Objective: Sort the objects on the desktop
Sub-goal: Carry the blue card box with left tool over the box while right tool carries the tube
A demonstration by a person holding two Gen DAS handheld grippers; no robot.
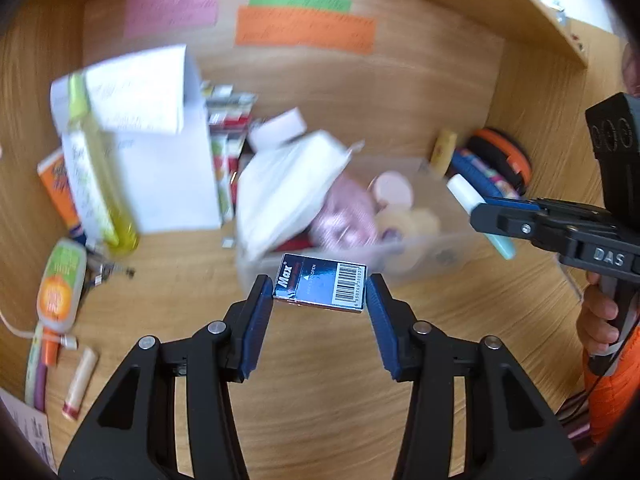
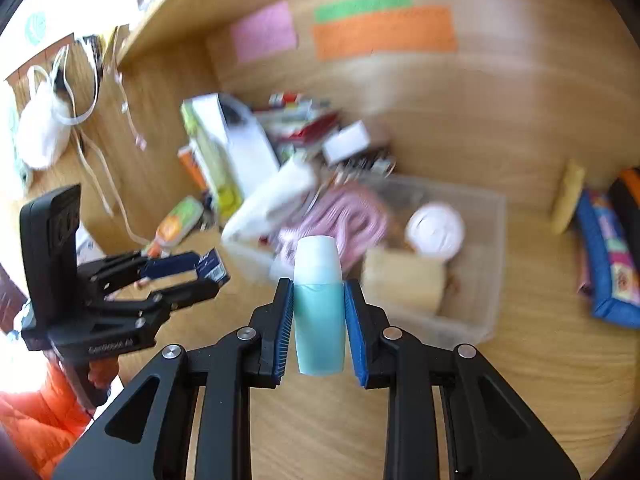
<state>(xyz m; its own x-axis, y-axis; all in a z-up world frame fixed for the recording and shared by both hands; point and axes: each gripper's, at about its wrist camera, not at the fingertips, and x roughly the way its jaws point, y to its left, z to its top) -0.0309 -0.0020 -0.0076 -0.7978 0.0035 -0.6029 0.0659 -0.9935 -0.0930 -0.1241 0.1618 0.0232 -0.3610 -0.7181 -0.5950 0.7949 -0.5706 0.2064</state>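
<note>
My left gripper (image 1: 320, 294) is shut on a small dark blue "Max" box (image 1: 320, 286) with a barcode, held above the desk in front of a clear plastic bin (image 1: 424, 260). My right gripper (image 2: 319, 304) is shut on a teal bottle with a white cap (image 2: 319, 304), also in front of the bin (image 2: 476, 320). The right gripper with its bottle shows at the right of the left wrist view (image 1: 500, 220). The left gripper with its box shows at the left of the right wrist view (image 2: 208, 270). The bin holds pink cable, tape rolls, a round pink lid and a white bag.
A white box (image 1: 160, 160), a yellow-green bottle (image 1: 100, 168), an orange-green tube (image 1: 60, 284) and a lip balm (image 1: 80, 384) sit at the left. A blue pouch (image 2: 608, 264) and a yellow item (image 2: 568, 196) lie at the right. Coloured notes are on the back wall.
</note>
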